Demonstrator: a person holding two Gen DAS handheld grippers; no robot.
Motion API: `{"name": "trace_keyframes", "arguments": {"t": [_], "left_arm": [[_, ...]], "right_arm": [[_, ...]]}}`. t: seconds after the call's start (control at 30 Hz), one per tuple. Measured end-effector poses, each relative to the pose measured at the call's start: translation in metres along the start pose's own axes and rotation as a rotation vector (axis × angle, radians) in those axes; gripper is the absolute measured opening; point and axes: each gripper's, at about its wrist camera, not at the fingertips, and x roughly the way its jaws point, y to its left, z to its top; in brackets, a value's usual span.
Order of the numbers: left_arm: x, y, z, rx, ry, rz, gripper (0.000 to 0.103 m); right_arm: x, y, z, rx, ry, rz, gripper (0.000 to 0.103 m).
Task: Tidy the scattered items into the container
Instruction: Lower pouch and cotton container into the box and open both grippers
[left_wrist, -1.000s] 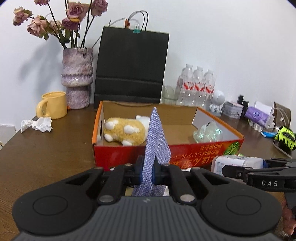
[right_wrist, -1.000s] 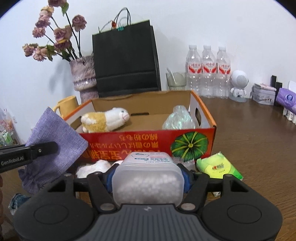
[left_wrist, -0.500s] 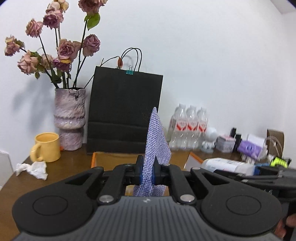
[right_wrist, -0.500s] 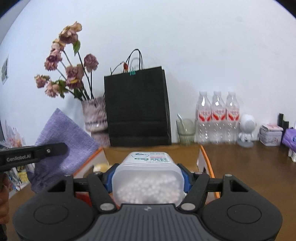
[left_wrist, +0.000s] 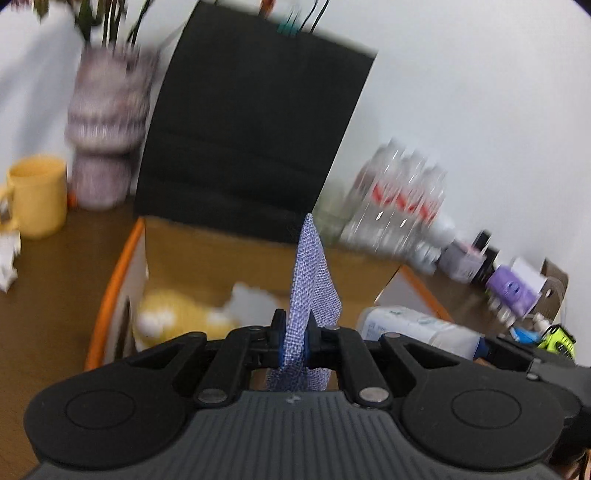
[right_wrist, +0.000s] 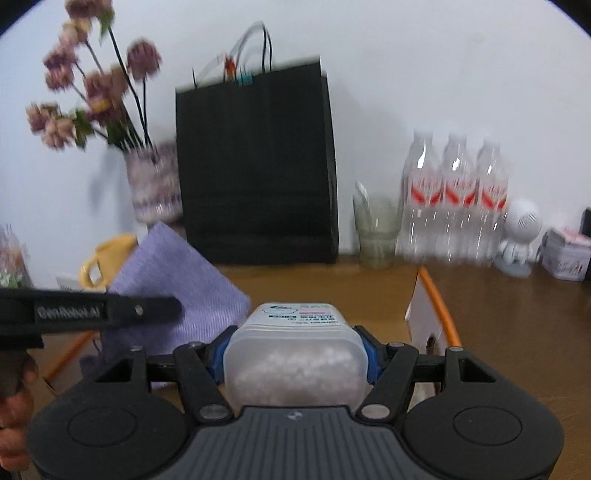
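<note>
Brown wooden table against a white wall

On it stand a cardboard box, a black paper bag, a vase, a yellow mug — and, to the right, three water bottles, a glass and a white figurine.

Two wrist cameras look forward and slightly down over a cardboard box, sharing the black paper bag behind.

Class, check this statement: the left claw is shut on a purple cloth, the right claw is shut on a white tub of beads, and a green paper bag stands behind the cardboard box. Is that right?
Not quite. The paper bag is black, not green, as the right wrist view shows. The rest holds: the left claw is shut on the purple cloth, the right claw on the white tub, and the bag stands behind the cardboard box.
</note>
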Motion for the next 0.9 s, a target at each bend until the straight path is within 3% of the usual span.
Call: {"name": "trace_keyframes", "arguments": {"t": [0.3,0.33,0.4,0.43,0.47,0.5,0.53,0.9], "left_arm": [[0.011,-0.003,-0.008,0.040,0.031,0.048,0.011],[0.010,-0.004,-0.009,0.046,0.035,0.058,0.015],[0.010,-0.007,-0.008,0.056,0.035,0.072,0.047],[0.008,-0.008,-0.008,0.056,0.024,0.074,0.072],[0.004,-0.010,-0.007,0.065,0.010,0.071,0.091],[0.001,-0.013,-0.006,0.080,-0.005,0.081,0.098],[-0.003,-0.017,-0.006,0.097,-0.027,0.094,0.103],[-0.020,-0.030,-0.004,0.130,-0.088,0.122,0.103]], "right_arm": [[0.014,-0.006,-0.006,-0.013,0.050,-0.014,0.065],[0.014,-0.005,-0.006,-0.014,0.052,-0.015,0.065],[0.015,-0.005,-0.006,-0.019,0.064,-0.017,0.065],[0.016,-0.005,-0.005,-0.023,0.077,-0.018,0.066],[0.016,-0.004,-0.005,-0.026,0.086,-0.021,0.080],[0.015,-0.005,-0.004,-0.029,0.098,-0.030,0.098],[0.013,-0.005,-0.002,-0.032,0.103,-0.035,0.102],[-0.006,-0.011,0.008,-0.027,0.087,-0.029,0.103]]}}
